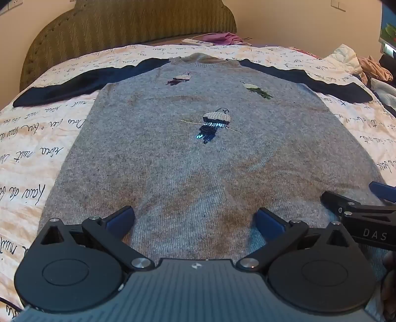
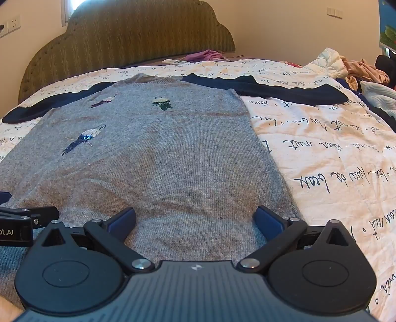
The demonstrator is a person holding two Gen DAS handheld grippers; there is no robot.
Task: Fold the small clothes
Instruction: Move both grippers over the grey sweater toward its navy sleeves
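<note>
A small grey knit sweater (image 1: 198,168) (image 2: 153,163) with dark navy sleeves (image 1: 61,86) (image 2: 284,90) lies flat on the bed, front up, sleeves spread to both sides, neck toward the headboard. Small embroidered figures (image 1: 214,123) decorate its chest. My left gripper (image 1: 195,219) hovers over the sweater's hem, jaws wide open with nothing between them. My right gripper (image 2: 195,219) stands open over the hem's right part, likewise holding nothing. In the left wrist view the right gripper (image 1: 358,210) shows at the right edge; the left gripper (image 2: 27,218) shows at the left edge of the right wrist view.
The bed is covered by a cream bedspread with handwriting print (image 2: 334,153). A padded olive headboard (image 1: 128,22) stands behind. A pile of loose clothes (image 2: 363,71) lies at the far right, and a purple garment (image 1: 227,38) with a white remote sits near the headboard.
</note>
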